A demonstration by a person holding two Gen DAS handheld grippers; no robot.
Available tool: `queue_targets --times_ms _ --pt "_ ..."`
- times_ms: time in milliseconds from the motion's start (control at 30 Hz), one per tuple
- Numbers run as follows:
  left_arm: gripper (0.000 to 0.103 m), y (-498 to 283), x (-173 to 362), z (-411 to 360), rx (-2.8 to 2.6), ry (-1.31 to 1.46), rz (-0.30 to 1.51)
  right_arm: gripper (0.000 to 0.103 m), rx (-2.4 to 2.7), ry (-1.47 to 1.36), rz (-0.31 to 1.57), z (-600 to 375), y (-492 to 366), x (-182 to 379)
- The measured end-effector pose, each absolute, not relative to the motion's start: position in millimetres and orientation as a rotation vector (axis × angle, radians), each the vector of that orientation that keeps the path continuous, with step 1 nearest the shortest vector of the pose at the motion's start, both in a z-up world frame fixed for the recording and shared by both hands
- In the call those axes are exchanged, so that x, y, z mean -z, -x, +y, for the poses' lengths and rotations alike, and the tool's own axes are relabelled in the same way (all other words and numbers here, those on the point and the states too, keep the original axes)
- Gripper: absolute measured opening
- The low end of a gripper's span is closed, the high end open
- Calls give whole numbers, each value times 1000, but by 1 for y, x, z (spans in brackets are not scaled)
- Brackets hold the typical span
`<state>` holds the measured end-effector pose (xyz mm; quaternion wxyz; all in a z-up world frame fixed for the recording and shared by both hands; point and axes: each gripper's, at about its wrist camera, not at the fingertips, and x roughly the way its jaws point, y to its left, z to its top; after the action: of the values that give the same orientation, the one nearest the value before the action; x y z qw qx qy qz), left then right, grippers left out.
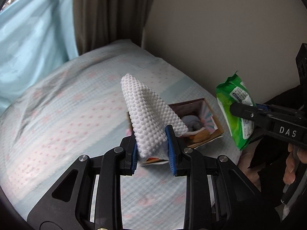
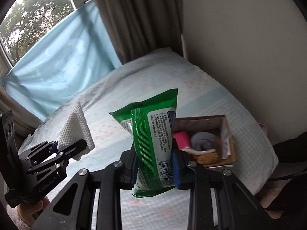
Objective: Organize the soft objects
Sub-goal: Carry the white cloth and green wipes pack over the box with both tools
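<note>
Soft objects are held in both grippers above the bed [image 1: 57, 115]. The left gripper [image 1: 152, 143] has its fingers [image 1: 170, 143] closed on a white knobbly cloth [image 1: 149, 115]. The blue pads clamp the lower edge of the cloth, and the rest stands up and tilts away from the camera. In the right wrist view the same cloth [image 2: 75, 130] sits in the left gripper [image 2: 67, 149] at the lower left, clear of the bed.

The right gripper [image 2: 154, 164] has its fingers [image 2: 175, 168] closed on a green wipes pack [image 2: 153, 143]. The pack stands upright between the pads with its barcode side facing the camera, its top seam uppermost. In the left wrist view the pack [image 1: 235, 113] is held at the right edge by the right gripper [image 1: 241, 111], with a hand [image 1: 293, 164] below it.

Beyond the fingers, an open cardboard box [image 2: 228, 149] rests on the bed near the wall [image 2: 239, 48]. It contains a grey rolled item [image 2: 203, 140], a pink item [image 2: 181, 139] and an orange-brown item [image 2: 207, 156]. The bed carries a pale blue cover with pink dots. A brown curtain [image 2: 138, 19] and a light blue sheet [image 2: 57, 63] hang behind the bed, beside a window [image 2: 28, 19].
</note>
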<state>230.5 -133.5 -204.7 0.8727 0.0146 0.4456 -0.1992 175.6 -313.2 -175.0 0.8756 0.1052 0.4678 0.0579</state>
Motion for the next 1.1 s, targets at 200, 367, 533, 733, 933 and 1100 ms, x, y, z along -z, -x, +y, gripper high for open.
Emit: queue_targets --times_ms 200,367,533,733,933,1100 --pt "23 -264 243 -186 419 -32 1012 27 -124 -221 1030 -358 -203 206" --pt "23 -295 279 -215 400 -47 1091 27 -138 -226 1105 -378 -233 241" --pt "23 -315 323 -237 350 -33 1186 27 -196 -208 1189 -381 -268 281" --pt "23 -330 371 -232 288 -26 1313 27 -256 -244 1304 -372 -298 324" --pt "23 -332 403 -226 245 -31 1398 27 -278 -234 1421 -354 -321 361" --pt "80 -335 404 -230 258 -60 1443 46 -277 -244 1463 -348 -335 368"
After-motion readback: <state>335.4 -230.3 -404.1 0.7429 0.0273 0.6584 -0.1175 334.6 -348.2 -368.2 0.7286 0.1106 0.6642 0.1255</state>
